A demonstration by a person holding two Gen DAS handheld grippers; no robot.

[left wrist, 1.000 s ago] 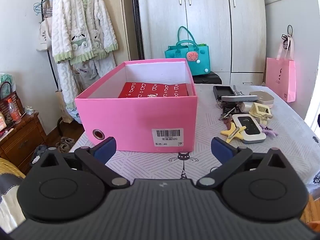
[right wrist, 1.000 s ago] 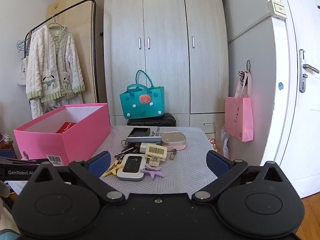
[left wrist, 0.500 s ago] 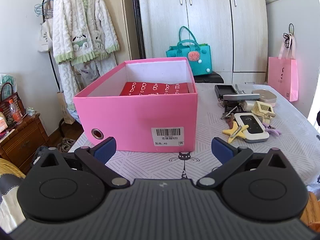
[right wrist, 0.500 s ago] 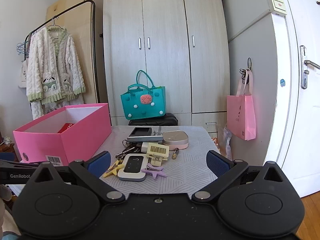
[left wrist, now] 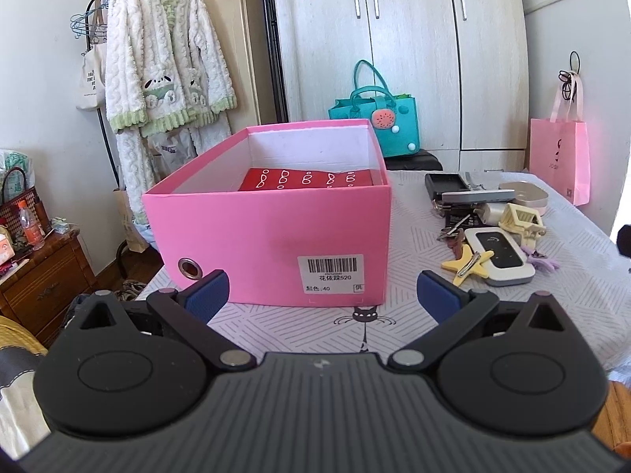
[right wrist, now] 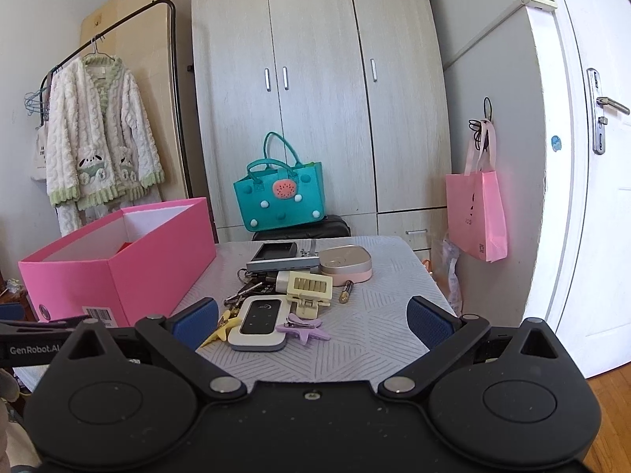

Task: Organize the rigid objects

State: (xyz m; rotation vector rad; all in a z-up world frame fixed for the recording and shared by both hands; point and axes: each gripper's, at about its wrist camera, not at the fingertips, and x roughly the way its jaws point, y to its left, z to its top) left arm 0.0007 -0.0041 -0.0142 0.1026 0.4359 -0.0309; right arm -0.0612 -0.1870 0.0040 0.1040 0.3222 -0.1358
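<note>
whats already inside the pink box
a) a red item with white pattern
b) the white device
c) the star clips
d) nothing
a: a red item with a white pattern lies inside the pink box; the white device sits outside it on the table.

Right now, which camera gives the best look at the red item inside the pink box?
The left wrist view: it looks down over the pink box rim, showing the red item with its white pattern. The right wrist view shows only a red sliver behind the box wall.
</note>
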